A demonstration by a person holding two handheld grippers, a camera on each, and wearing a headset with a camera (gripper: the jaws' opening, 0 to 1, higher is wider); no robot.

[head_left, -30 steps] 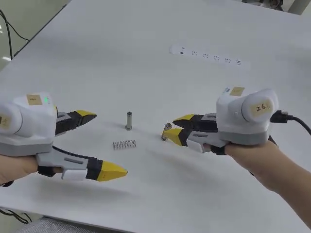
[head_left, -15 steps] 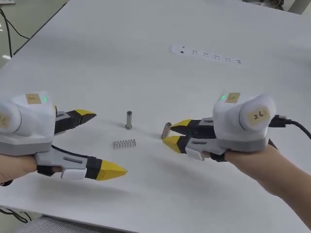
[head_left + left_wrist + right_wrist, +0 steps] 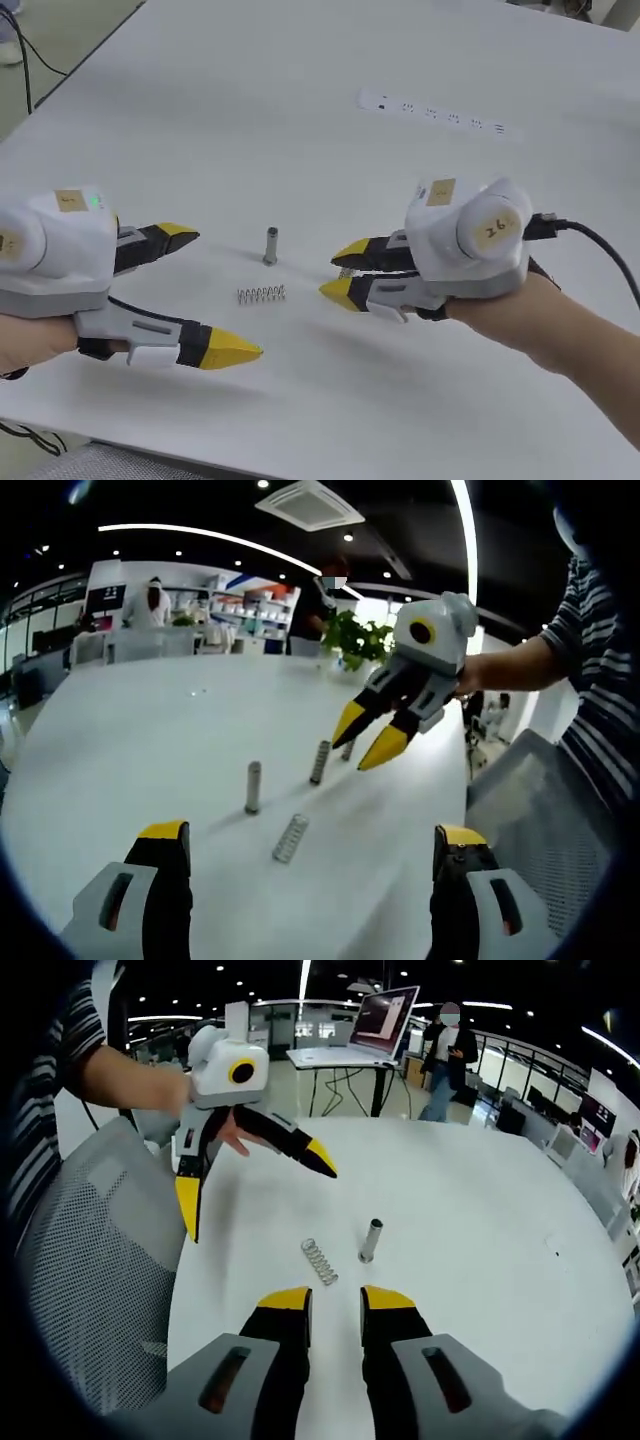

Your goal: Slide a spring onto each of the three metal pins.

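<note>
Spring (image 3: 261,294) loose on the table (image 3: 300,120), just in front of the bare pin (image 3: 271,245); both grippers empty.

The spring lies on its side between the two grippers, close to the upright bare pin but not touching it. In the left gripper view a sprung pin (image 3: 320,762) stands near the right gripper (image 3: 342,270), with another upright piece (image 3: 347,750) just behind it, too small to identify. The left gripper (image 3: 205,292) has its jaws spread wide and holds nothing; its opening faces the spring, judged a ready posture for pickup. The right gripper's jaws are narrowly parted with nothing between them. The bare pin stands on end so a coil can drop over its top. The next move likely calls for gripping the spring by its side, bore unobstructed, then aligning it with the pin axis.
</note>
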